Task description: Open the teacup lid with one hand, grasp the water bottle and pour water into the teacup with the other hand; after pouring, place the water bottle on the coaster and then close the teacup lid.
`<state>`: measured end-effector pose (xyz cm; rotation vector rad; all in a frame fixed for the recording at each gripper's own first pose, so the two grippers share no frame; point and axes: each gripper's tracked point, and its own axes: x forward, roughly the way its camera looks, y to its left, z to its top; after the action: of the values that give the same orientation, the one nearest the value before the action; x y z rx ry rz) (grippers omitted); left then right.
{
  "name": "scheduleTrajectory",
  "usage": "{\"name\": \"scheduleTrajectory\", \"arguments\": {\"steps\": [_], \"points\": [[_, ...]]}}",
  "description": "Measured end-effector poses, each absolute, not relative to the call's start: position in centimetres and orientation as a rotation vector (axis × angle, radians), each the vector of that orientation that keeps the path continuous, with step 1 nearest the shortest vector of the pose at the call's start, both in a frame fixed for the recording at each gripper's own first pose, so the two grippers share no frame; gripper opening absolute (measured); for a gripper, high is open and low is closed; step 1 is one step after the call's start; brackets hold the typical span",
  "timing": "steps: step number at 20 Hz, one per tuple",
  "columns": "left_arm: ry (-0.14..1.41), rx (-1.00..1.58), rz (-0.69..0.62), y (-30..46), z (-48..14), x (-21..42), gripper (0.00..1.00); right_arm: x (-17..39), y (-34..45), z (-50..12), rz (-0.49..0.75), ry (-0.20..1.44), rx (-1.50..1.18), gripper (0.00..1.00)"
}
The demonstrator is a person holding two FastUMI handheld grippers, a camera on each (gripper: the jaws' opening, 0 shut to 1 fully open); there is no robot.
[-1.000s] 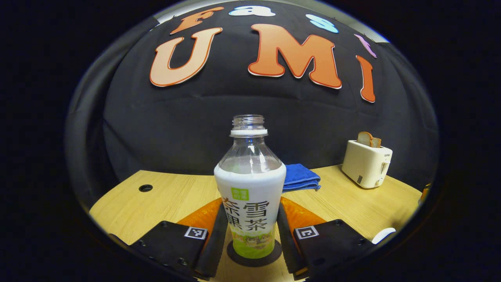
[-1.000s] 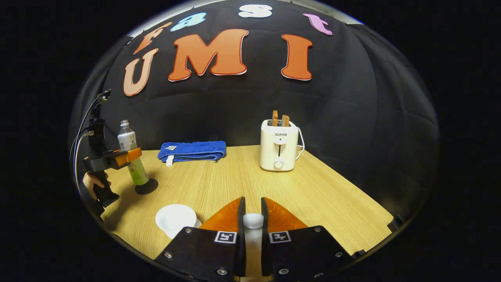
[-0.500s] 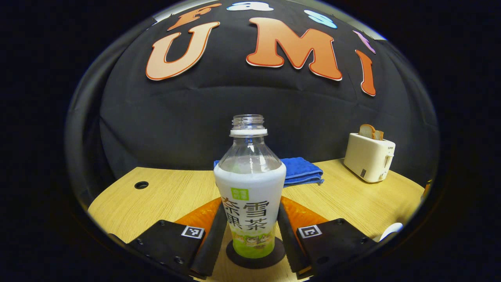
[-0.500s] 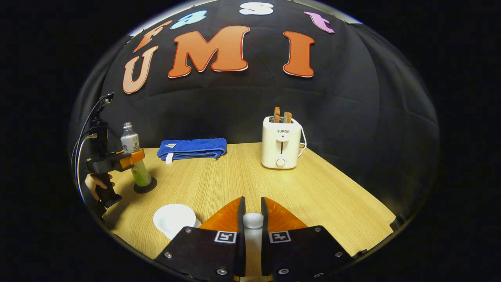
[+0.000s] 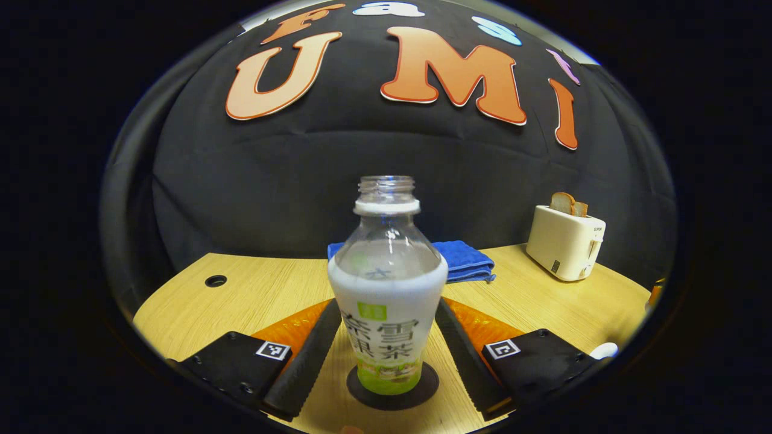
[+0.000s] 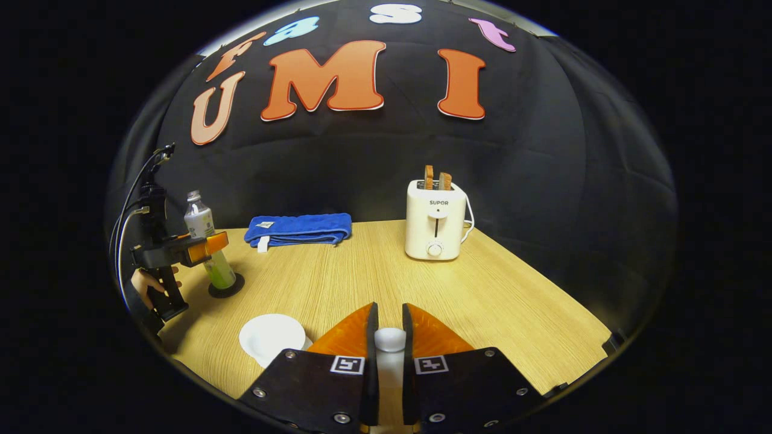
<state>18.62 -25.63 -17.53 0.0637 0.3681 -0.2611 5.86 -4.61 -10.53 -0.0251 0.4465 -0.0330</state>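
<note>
The uncapped water bottle [image 5: 386,313] with its white and green label stands upright on the dark round coaster [image 5: 425,389]. My left gripper [image 5: 386,310] is open, its black pads [image 5: 304,361] spread to either side of the bottle's body. In the right gripper view the same bottle [image 6: 205,238] sits at the far left on the coaster [image 6: 232,289], with the left gripper [image 6: 202,247] around it. My right gripper [image 6: 389,313] is shut on the white knob of the teacup lid [image 6: 390,340]. The open white teacup [image 6: 271,337] stands on the table to its left.
A white toaster [image 6: 435,220] with two bread slices stands at the back of the wooden table [image 6: 482,301]. A folded blue towel [image 6: 298,229] lies at the back left. A hand [image 6: 145,283] holds the left gripper's grip. The table has a round hole [image 5: 215,281].
The left gripper's fingers have spread apart and let go of the bottle, which now stands on the coaster. The right gripper still holds the lid and has barely moved.
</note>
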Motion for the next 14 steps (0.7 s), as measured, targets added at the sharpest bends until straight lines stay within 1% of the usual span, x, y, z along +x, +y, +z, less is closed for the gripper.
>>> {"name": "scheduleTrajectory", "arguments": {"steps": [7,14], "points": [[0.398,0.051,-0.285,-25.7,-17.9,16.9,1.0,6.0,-3.4,-10.1,-0.011,0.434,-0.014,0.16],[0.386,0.051,-0.294,-25.4,-17.3,15.2,1.0,5.8,-2.2,-9.1,0.013,0.413,-0.011,0.15]]}}
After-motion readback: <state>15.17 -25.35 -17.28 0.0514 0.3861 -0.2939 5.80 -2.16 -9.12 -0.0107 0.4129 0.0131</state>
